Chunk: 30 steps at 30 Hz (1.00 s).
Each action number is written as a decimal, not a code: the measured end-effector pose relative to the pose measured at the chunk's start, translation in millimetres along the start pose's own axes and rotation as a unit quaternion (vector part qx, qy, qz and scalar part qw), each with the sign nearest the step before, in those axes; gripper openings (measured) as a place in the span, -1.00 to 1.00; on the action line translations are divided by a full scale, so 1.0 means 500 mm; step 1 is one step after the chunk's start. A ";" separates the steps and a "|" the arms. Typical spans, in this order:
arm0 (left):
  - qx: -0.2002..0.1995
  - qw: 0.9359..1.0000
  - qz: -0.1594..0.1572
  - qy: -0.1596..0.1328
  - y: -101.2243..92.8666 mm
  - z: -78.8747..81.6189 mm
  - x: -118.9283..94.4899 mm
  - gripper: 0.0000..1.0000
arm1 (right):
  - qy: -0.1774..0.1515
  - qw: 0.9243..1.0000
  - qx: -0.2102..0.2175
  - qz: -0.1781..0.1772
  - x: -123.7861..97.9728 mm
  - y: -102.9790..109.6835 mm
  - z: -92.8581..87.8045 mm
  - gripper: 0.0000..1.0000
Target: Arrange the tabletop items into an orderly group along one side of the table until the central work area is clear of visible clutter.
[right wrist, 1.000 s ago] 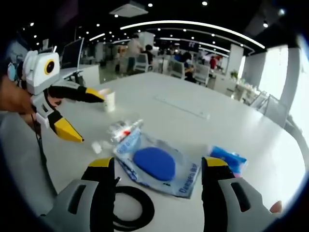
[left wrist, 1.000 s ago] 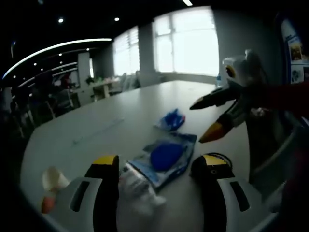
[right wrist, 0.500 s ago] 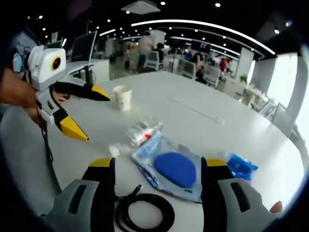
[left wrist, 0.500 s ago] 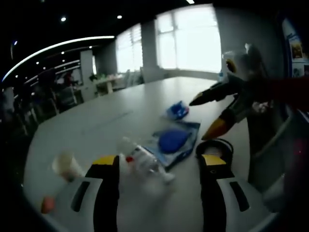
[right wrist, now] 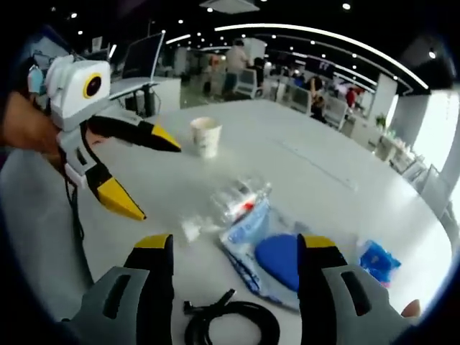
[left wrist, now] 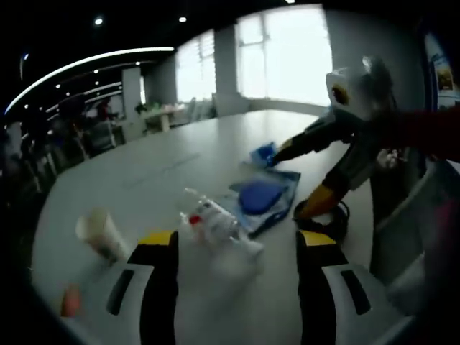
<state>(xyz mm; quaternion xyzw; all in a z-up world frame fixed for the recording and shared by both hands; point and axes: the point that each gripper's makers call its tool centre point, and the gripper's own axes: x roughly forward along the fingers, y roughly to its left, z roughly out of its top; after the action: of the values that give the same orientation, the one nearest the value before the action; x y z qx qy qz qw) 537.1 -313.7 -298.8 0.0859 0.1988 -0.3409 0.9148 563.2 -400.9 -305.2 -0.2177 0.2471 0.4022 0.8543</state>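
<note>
Blue pouch (right wrist: 277,260), cup (right wrist: 206,136), cable (right wrist: 233,323) on white table (right wrist: 302,172), both grippers agape, lit office.

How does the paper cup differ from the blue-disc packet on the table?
The paper cup stands upright; the blue-disc packet lies flat. The cup is pale and opaque; the packet is a clear wrapper with blue print, showing a round blue disc inside. The cup sits apart near the left claw; the packet lies among other clutter, next to a crumpled clear wrapper and a black cable. Both rest on the white table.
</note>
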 end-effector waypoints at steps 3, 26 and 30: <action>-0.005 1.000 0.002 0.002 0.003 -0.005 0.001 0.28 | 0.000 1.000 -0.005 0.001 0.007 -0.007 0.007 0.40; -0.020 1.000 0.010 0.011 0.020 -0.027 0.003 0.25 | 0.031 0.996 -0.078 0.030 0.062 -0.002 0.006 0.33; -0.019 1.000 0.011 0.013 0.022 -0.029 0.002 0.24 | 0.045 0.994 -0.091 0.026 0.071 -0.006 -0.009 0.33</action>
<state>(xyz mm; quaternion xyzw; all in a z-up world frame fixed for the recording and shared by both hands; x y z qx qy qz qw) 540.6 -301.9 -311.9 0.0754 0.2164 -0.3254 0.9174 584.2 -384.9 -329.5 -0.3060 0.2533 0.4348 0.8082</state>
